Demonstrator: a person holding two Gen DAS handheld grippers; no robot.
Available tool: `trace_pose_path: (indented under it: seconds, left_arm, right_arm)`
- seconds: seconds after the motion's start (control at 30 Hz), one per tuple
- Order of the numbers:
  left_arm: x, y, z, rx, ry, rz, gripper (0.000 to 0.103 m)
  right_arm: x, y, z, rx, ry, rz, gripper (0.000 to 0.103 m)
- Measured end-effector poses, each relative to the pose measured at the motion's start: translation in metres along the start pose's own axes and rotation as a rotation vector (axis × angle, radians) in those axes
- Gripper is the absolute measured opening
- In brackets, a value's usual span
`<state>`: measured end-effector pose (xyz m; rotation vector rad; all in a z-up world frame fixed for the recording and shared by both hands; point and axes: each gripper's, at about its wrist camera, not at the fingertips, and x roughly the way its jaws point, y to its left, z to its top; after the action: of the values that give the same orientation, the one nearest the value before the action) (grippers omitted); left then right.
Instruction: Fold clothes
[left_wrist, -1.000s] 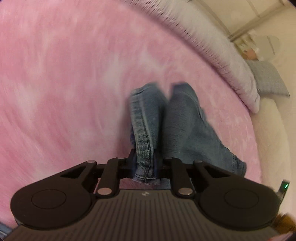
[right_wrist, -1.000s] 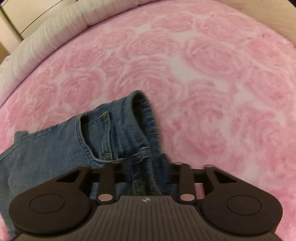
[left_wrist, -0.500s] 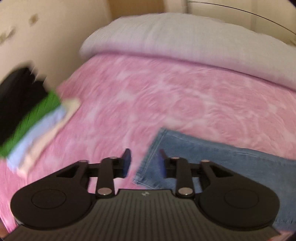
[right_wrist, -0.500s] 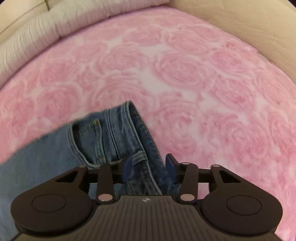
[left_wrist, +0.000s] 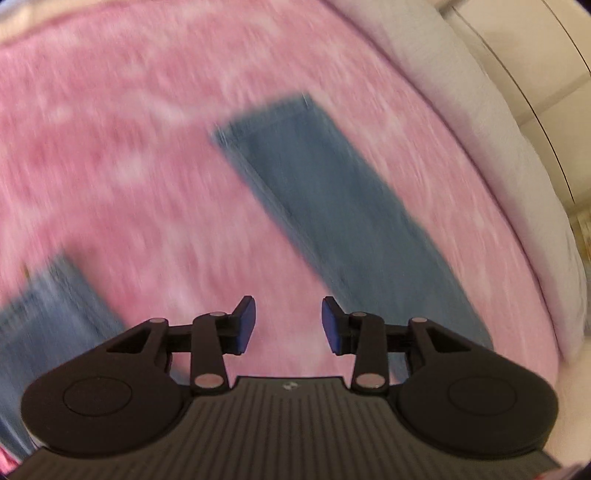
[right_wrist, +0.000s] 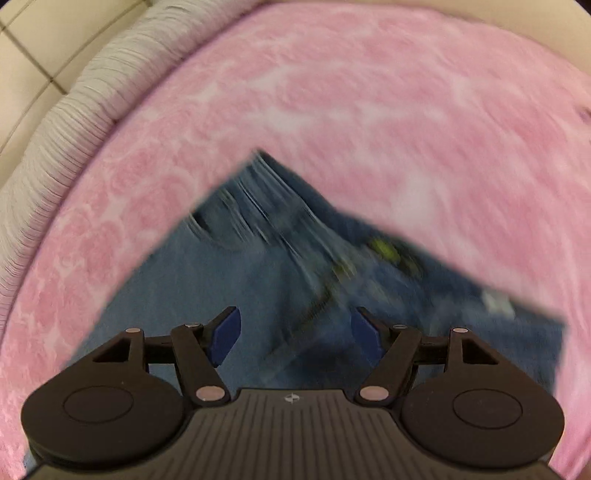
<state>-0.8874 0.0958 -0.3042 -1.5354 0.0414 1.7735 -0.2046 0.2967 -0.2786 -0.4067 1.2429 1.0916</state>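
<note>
Blue jeans lie spread on a pink rose-patterned bedspread. In the blurred left wrist view one jeans leg (left_wrist: 332, 199) runs from the upper middle down to the right, and more denim (left_wrist: 48, 317) shows at the lower left. My left gripper (left_wrist: 288, 321) hovers over bare bedspread (left_wrist: 129, 166) between them, its jaws opening with nothing in them. In the right wrist view the jeans' waist end (right_wrist: 295, 266) with pocket and seams lies under my right gripper (right_wrist: 295, 332), whose jaws are opening above the denim without pressing on it.
A grey-white ribbed pillow or bolster (left_wrist: 498, 129) borders the bed on the right in the left wrist view and on the left (right_wrist: 48, 147) in the right wrist view. Pale tiled wall (right_wrist: 26, 48) lies beyond it.
Both grippers let go of the jeans and opened. The left one swung away from the hem to over the bedspread; the right one rose and rolled above the waist end.
</note>
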Motion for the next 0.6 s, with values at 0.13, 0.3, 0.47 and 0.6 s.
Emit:
trace_pose_path:
  seconds: [0.13, 0.3, 0.47, 0.6]
  left_arm:
    - [0.005, -0.019, -0.043, 0.076, 0.142, -0.079, 0.033]
    - [0.017, -0.062, -0.093, 0.215, 0.328, -0.189, 0.033]
    - [0.023, -0.115, -0.132, 0.365, 0.392, -0.272, 0.033]
    - [0.024, -0.159, -0.163, 0.437, 0.383, -0.323, 0.033]
  right_arm:
    - [-0.018, -0.03, -0.042, 0.089, 0.032, -0.083, 0.067]
    - [-0.053, -0.058, -0.072, 0.142, -0.012, -0.106, 0.066]
    - [-0.073, -0.074, -0.069, 0.067, -0.059, -0.08, 0.053]
    - [-0.07, -0.082, -0.042, -0.082, -0.072, -0.052, 0.045]
